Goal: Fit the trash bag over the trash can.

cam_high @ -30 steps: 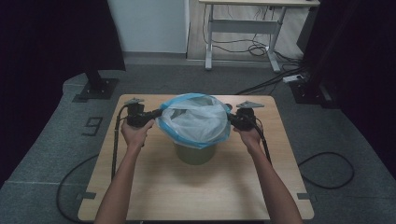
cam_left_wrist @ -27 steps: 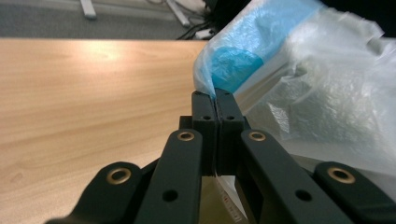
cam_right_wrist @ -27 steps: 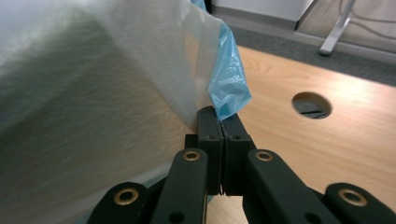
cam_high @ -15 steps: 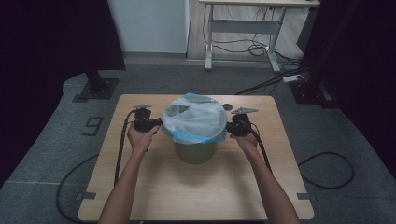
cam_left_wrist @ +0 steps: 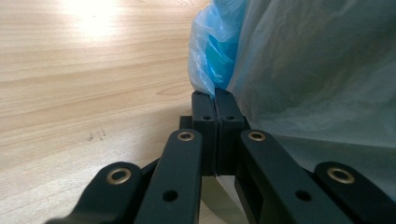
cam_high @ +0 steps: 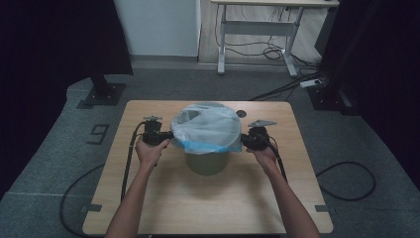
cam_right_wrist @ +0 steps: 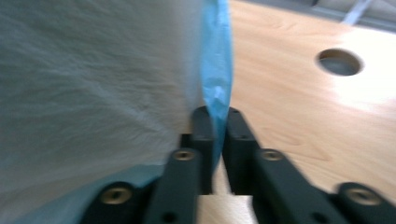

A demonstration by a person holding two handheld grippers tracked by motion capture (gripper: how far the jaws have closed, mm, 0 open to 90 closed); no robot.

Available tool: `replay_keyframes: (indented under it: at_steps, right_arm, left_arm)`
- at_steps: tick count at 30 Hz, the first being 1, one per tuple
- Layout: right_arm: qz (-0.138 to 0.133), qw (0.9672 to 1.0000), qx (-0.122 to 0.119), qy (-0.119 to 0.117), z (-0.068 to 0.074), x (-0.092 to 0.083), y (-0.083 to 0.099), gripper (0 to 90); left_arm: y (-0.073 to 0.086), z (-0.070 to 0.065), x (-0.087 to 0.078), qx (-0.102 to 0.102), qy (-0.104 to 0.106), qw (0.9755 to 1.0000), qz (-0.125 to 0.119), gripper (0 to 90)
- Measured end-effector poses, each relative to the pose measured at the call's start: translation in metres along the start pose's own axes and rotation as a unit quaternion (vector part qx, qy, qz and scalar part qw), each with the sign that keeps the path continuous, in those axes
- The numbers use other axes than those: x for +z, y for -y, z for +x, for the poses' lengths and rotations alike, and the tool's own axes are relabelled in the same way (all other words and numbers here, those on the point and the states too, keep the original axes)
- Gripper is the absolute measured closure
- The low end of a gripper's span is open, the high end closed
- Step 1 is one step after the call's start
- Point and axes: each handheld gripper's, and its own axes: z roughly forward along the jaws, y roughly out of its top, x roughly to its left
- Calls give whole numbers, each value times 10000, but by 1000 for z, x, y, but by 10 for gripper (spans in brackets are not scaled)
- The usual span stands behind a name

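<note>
So the olive-green bin (cam_high: 207, 159) is parked near the middle of the wooden table (cam_high: 208, 203), and a pale blue plastic bag (cam_high: 207, 130) is stretched over its rim. At the bin's 9 o'clock, the bag's edge (cam_left_wrist: 210, 65) is pinched tight in the left gripper (cam_high: 163, 135), its jaws fully closed on the film. At 3 o'clock, the right gripper (cam_high: 246, 140) has just been opening, so its jaws are parted a crack with the blue hem (cam_right_wrist: 217, 93) between them, no longer clamped; a round hole (cam_right_wrist: 339, 62) is seen in the tabletop beyond.
</note>
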Motion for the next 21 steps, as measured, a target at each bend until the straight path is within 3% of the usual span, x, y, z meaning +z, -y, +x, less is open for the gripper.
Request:
replay_keyframes:
  at_steps: [3,6,10,16,21]
  right_arm:
    - [-388,9992,69,91,-1,-15,-1,721]
    - [-831,9963,-11,196,-1,-39,0,680]
    - [-1198,9926,-111,-142,5,-71,4,642]
    - [-1208,9890,-491,-700,33,-100,16,530]
    - [-1185,9869,-726,-823,54,-102,28,472]
  left_arm:
    - [0,-2,-1,82,-35,10000,17,880]
    - [0,-2,-2,60,-38,10000,-5,877]
    - [0,-2,-1,53,-23,10000,-22,877]
    - [1,-4,0,49,17,10000,-11,876]
    - [1,-6,0,42,21,10000,-13,876]
